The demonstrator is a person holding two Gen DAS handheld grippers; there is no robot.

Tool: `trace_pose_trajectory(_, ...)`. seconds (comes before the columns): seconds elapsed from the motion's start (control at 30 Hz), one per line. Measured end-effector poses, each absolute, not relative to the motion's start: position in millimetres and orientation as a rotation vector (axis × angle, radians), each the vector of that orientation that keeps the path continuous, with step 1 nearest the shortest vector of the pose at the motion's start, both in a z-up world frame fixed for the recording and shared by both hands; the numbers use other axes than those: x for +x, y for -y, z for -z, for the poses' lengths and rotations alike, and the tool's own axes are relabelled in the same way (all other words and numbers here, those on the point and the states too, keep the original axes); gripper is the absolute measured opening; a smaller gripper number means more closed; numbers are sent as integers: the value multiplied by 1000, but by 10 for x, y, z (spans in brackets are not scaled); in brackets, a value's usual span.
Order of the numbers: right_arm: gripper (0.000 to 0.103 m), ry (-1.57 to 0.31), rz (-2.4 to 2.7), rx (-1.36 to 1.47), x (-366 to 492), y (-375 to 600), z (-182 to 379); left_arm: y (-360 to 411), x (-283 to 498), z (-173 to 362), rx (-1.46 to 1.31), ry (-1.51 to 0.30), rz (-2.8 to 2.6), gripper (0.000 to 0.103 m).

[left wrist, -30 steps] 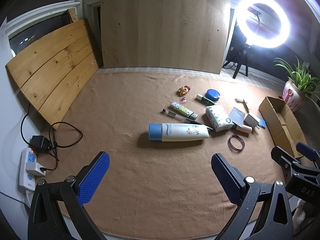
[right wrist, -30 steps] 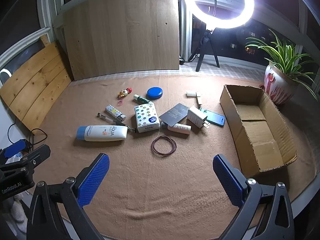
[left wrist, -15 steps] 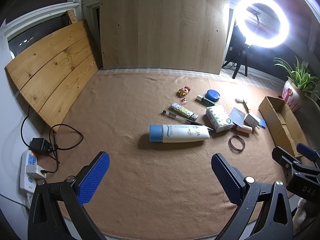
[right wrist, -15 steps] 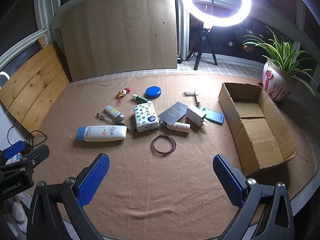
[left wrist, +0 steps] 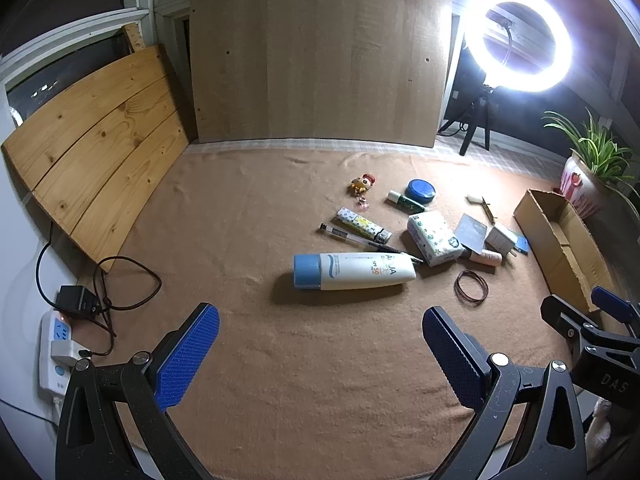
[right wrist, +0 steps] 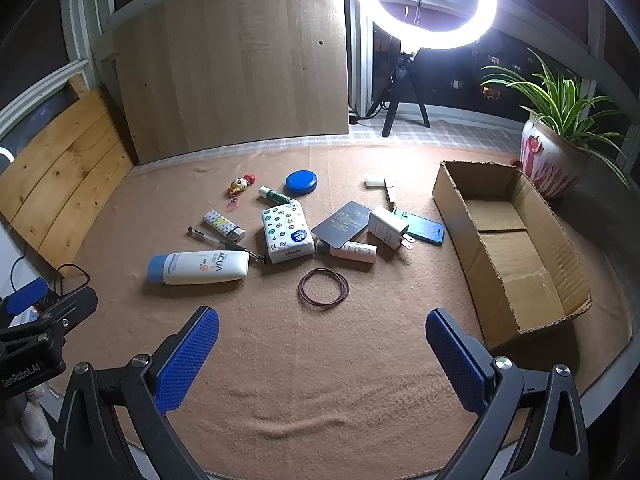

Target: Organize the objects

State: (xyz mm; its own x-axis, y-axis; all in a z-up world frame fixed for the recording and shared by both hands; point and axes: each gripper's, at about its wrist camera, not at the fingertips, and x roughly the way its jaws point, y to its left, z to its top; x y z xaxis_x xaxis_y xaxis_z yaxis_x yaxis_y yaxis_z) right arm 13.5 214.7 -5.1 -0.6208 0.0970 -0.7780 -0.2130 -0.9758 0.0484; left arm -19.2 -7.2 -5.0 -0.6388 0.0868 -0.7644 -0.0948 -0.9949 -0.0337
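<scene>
Progress nil by appearance: cardboard box holds nothing, sunscreen tube, tissue pack, rubber bands and the rest lie loose on the mat beside it, left gripper and right gripper both wide open, gripping nothing

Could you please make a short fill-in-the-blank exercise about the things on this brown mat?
1. The cardboard box holds ____ at this moment.
2. The sunscreen tube has a cap of ____ colour.
3. The tip of the pen points toward the ____ pack.
4. Both the left tongs and the right tongs are ____.

Missing words: nothing; blue; tissue; open
</scene>
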Motion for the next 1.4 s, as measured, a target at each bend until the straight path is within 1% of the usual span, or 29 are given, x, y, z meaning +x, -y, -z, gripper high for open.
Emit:
trace_pose_trajectory(0.37,102,-205,-2664,-1279,129,-2143,61,125,-249,113,-1299,-16,-2738,103)
trace_pose_trajectory(0.77,102,-225,-2630,-1288,143,-2123,141,286,-310,309,-1334,-35,-2713,103)
trace_pose_trajectory(0.87,97,-228,-2630,-1301,127,-2100,162,307,-330,350,-1337,-44,-2706,103)
trace_pose_trajectory(0.93,96,-228,-2631,-1307,114,-2079,168,320,-342,370,-1337,-51,-2700,103)
trace_pose_trajectory(1.2,96,-245,-2700,-1322,-141,-1993,135,432,-381,428,-1347,-48,-2680,103)
trace_pose_trajectory(1.4,88,-233,-2789,-1410,-529,-1845,173,598,-391,427,-1355,-18,-2711,102)
